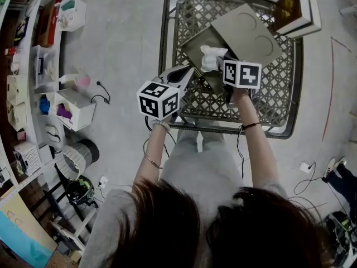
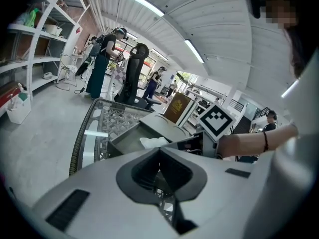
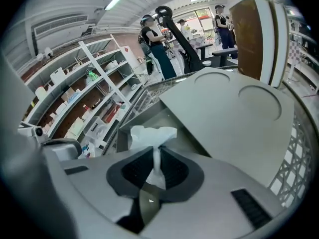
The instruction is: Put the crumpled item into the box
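1. The right tongs (image 3: 155, 151) were found closed on a thin fold of the crumpled item (image 3: 149, 133), a white, paper-like wad. The bulk of the wad projected beyond the tips.
2. The left tongs (image 2: 160, 152) were found with the tips brought together and nothing between them. They were held near the right tongs and clear of the crumpled item.
3. The crumpled item was held over the open interior of the grey box (image 1: 196, 44), towards its near side. Contact with the box floor could not be determined.
4. The tips of the left tongs were noted just beside the near left wall of the box. Whether they touched it could not be told.
5. The lid (image 1: 248, 33), marked with two round impressions, was seen lying open on the far right side of the box.
6. The box was carried on a metal mesh surface (image 1: 279, 94).
7. A brown and white package (image 1: 295, 9) was noted at the far right corner of the surface, just beyond the lid.
8. White shelving (image 1: 28, 77), stocked with assorted goods, was recorded along the floor well to the left.
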A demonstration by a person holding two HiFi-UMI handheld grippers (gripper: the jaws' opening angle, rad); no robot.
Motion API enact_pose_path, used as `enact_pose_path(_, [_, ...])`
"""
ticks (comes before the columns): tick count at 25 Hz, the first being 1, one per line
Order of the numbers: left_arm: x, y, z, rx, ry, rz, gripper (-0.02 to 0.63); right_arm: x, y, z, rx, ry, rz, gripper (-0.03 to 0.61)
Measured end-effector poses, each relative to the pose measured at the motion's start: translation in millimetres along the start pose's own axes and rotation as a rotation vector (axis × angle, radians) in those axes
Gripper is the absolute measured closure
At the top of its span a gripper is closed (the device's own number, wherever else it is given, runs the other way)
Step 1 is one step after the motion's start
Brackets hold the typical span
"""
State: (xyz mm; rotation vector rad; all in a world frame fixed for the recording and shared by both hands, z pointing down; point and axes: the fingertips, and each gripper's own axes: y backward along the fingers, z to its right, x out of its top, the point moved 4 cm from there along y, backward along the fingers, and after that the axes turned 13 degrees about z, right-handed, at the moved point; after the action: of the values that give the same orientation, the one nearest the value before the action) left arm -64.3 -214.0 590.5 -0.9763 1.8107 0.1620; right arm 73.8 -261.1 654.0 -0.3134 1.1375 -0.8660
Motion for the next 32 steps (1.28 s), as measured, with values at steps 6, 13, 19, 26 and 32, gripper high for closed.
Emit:
enact_pose_path(6, [-3.2, 1.6, -3.8, 0.007, 0.013, -0.004, 0.597, -2.1, -8.9, 3.5, -0.035, -0.028, -0.057, 0.518])
enact_pose_path(13, [-5.7, 3.5, -5.3, 0.010, 0.026, -0.006, 0.597, -3.3, -14.4, 4.3, -0.060, -0.027, -0.087, 0.518])
enact_pose_path(19, [-7.7, 3.6, -5.0, 0.006, 0.033, -0.010, 0.597, -4.7, -17.4, 3.9, -0.047, -0.047, -0.103, 0.517])
enact_pose_path(26, [-9.0, 6.4, -3.7, 0.001, 0.038, -0.020, 0.597, -2.7, -17.8, 4.5, -0.075, -0.074, -0.105, 0.493])
enact_pose_path(32, [-10.2, 8.7, -1.9, -0.006, 0.035, -0.024, 0.597, -3.0, -17.0, 4.5, -0.079, -0.104, -0.094, 0.410])
